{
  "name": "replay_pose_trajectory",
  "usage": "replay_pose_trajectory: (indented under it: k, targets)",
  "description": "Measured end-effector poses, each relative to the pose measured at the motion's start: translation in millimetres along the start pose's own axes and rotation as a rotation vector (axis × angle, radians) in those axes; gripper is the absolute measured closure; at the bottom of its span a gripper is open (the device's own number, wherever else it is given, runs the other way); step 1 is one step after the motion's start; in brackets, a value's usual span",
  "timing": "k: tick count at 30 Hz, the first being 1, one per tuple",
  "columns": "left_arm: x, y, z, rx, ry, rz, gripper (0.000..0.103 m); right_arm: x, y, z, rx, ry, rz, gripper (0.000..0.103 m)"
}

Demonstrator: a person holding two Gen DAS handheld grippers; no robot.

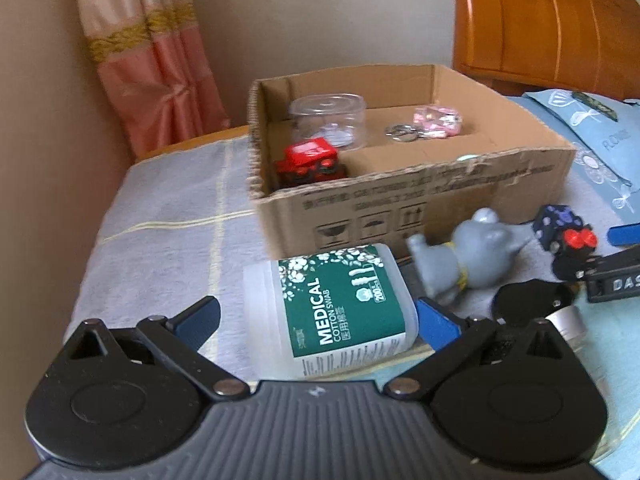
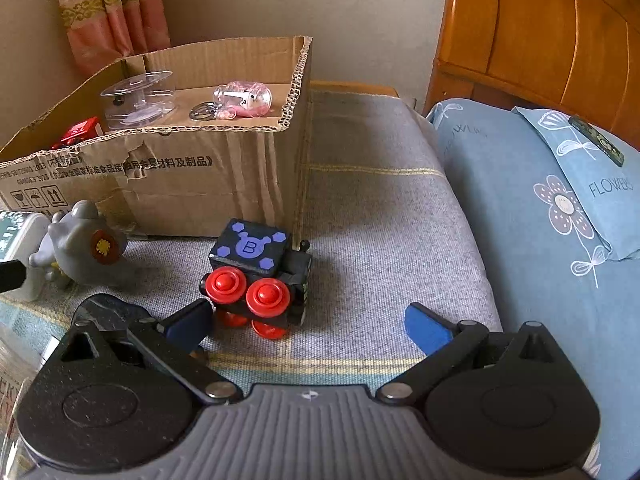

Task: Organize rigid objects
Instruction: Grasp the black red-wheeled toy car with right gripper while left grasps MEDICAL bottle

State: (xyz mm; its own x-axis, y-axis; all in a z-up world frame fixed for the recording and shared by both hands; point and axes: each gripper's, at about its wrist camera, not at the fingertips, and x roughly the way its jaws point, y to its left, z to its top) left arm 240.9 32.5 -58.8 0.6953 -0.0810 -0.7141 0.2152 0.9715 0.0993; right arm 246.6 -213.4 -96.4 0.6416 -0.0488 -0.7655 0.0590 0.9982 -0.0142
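Gripping the rigid, light-looking black toy train [image 2: 258,276] across its blocky body should suit your wide-apart right gripper [image 2: 308,326]; left gripper [image 1: 316,320] spread around the slick cotton swab jar [image 1: 332,308].

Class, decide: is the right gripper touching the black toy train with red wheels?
Cannot tell. In the right wrist view the right gripper's left fingertip meets the black toy train's red wheel edge; no gap shows.

beige wall [image 1: 320,12], pink curtain [image 1: 148,60], wooden headboard [image 2: 540,32], grey bedspread [image 2: 380,208]
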Motion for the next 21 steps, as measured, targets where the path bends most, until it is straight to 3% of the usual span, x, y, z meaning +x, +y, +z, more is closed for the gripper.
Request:
replay_pose_trajectory:
  k: [14, 21]
  targets:
    - [18.2, 10.8, 1.8, -0.040, 0.028, -0.012, 0.001, 7.6, 7.9, 11.7, -0.030, 0.002, 0.023, 0.000]
    - [11.8, 26.9, -6.5, -0.018, 0.029, 0.034, 0.001, 2.7, -5.3, 6.7, -0.006, 0.008, 0.002, 0.000]
